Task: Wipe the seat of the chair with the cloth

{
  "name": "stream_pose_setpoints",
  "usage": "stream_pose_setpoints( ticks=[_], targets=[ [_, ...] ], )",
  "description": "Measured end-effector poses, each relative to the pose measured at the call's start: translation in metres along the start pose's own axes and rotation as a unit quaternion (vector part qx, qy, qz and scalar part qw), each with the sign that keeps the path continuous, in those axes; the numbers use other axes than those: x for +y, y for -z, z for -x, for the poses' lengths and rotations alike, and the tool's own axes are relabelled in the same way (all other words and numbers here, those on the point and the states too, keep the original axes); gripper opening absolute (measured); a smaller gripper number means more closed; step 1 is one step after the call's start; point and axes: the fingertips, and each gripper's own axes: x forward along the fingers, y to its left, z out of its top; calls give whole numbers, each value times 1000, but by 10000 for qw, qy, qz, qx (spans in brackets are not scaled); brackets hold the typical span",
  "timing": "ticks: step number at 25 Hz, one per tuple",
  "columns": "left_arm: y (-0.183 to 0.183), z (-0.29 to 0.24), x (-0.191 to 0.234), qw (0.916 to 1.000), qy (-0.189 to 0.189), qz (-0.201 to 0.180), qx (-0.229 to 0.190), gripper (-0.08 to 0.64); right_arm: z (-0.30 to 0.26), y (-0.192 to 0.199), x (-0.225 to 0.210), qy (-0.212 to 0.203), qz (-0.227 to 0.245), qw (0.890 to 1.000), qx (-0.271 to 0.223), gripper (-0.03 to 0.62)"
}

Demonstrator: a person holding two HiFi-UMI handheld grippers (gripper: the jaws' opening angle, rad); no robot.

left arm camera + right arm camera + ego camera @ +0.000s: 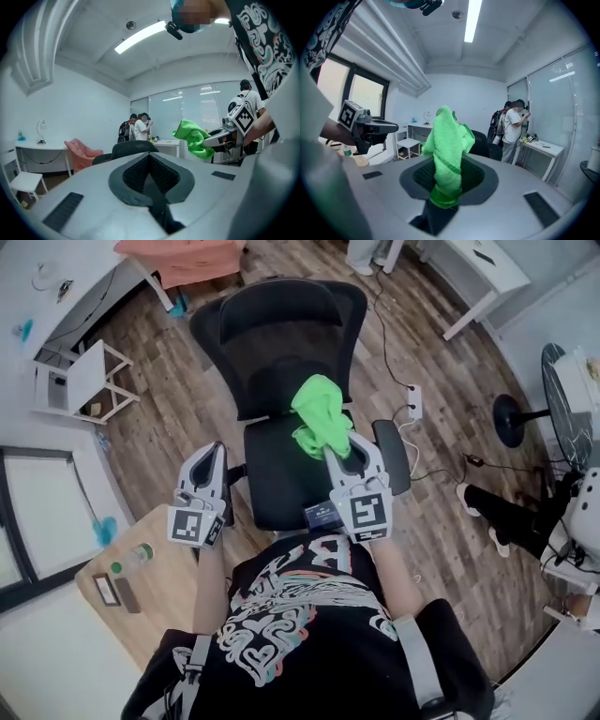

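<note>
At the near left we see a wooden table (pixel 141 601) with a bottle (pixel 132 560) lying on it, well apart from the work. Next comes the left gripper (pixel 214 454), held just left of the chair. Its 2 jaws are pressed together with nothing between them, and it takes no part for now. In the middle is the chair's black seat (pixel 277 474), bare and untouched, with the mesh backrest (pixel 281 343) rising at its far side. The green cloth (pixel 321 416) is bunched over the far right corner of the seat, where seat meets backrest, and it runs out along the line of the jaws towards the backrest. The left gripper view shows it about level with the top of the backrest, so we judge it is in the air and not yet on the seat. The right gripper (pixel 339 452) pinches the cloth's near end firmly between its 2 jaws, with most of the cloth loose beyond the tips. Further right is the armrest (pixel 392 454), just beside that gripper. The relation that matters is that the seat lies below the cloth and to its near left. The right gripper is nearer and already loaded, so we expect it must tip down to lay the loose end flat, then sweep leftward across the seat. Wiping has not begun.
</note>
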Motion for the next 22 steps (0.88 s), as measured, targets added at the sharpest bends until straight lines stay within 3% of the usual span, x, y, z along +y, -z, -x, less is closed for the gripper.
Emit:
stream_pose_setpoints(
  ticks=[8, 11, 15, 22],
  targets=[
    [-20, -9, -4, 9998, 30, -115, -175, -2, 2, -10, 9, -175, -50, 9998, -80, 98],
    [-18, -6, -5, 9998, -24, -111, -151, -2, 3, -11, 10, -246, -66, 9997, 18, 98],
    [-17, -2, -4, 9996, -155, -48, -221, -2, 2, -10, 10, -287, -28, 9993, -225, 98],
    [-20, 0, -13, 9997, -84, -53, -225, -2, 9, -9, 13, -359, -75, 9991, -190, 98]
  ],
)
